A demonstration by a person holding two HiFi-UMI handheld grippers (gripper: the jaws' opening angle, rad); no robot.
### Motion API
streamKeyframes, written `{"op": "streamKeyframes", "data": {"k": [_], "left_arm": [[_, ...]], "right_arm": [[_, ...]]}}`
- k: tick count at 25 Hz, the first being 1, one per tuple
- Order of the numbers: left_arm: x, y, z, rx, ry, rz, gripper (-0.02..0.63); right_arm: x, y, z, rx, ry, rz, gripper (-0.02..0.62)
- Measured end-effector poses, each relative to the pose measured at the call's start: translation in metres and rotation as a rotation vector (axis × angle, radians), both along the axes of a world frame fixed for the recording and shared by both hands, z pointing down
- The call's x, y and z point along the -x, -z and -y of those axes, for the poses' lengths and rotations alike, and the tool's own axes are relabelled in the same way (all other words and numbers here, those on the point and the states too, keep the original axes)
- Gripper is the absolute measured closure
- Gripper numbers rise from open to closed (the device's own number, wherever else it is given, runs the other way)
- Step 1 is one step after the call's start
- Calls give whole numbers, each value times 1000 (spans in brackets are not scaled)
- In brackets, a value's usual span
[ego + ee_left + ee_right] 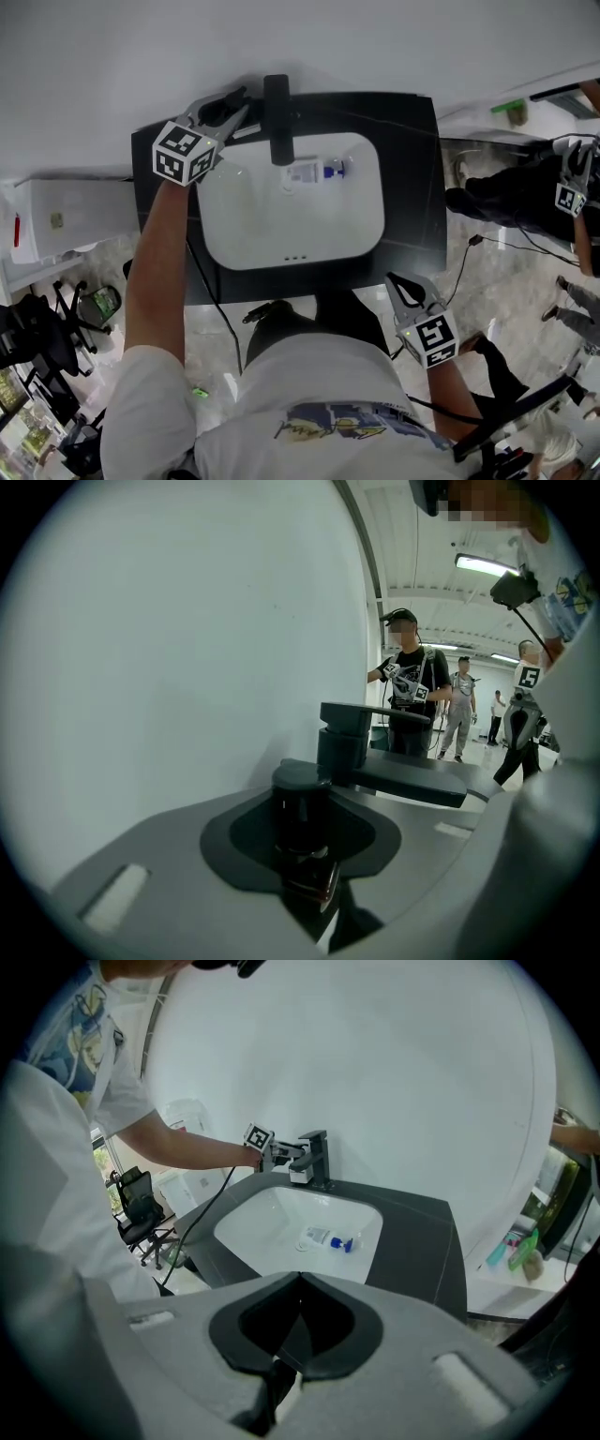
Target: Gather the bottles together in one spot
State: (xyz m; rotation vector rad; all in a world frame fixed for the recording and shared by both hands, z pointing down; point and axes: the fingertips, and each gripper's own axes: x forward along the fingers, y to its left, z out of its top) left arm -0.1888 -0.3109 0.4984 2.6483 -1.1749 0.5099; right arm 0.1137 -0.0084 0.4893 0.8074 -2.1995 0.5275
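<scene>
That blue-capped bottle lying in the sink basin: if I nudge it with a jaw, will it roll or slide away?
It probably rolls: the blue-capped bottle lies on its side on the glossy, curved basin. It looks small and plastic, so it is likely light and easily knocked away. A pinch across its body seems safer than a push.

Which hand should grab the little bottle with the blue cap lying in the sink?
Probably the right. The right gripper is empty, jaws together, at the sink's front edge and faces the blue-capped bottle. The left gripper, by the tap, is busy clamping a dark bottle.
</scene>
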Motion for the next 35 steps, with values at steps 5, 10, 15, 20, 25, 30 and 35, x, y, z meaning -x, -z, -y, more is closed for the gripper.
{"op": "streamKeyframes", "data": {"k": [5,10,15,20,25,30,35], "left_arm": [[1,-3,-4,8,-24,0,499],[6,-5,-4,17,-8,10,438],[13,1,-14,7,21,35,376],[30,11,-37,-25,103,62,365],[27,9,-82,-29,122,146,377],[-6,-13,-137,2,120,173,391],[-82,-56,-182,68,-22,244,400]], "right_arm": [[0,-4,0,24,16,-12,594],[7,-3,6,7,33,0,594],[10,0,7,5,36,8,594],[14,3,14,-21,26,37,594],[21,5,14,-33,26,64,594],[23,2,8,-33,13,80,594],[20,-1,0,-22,-1,88,594]]}}
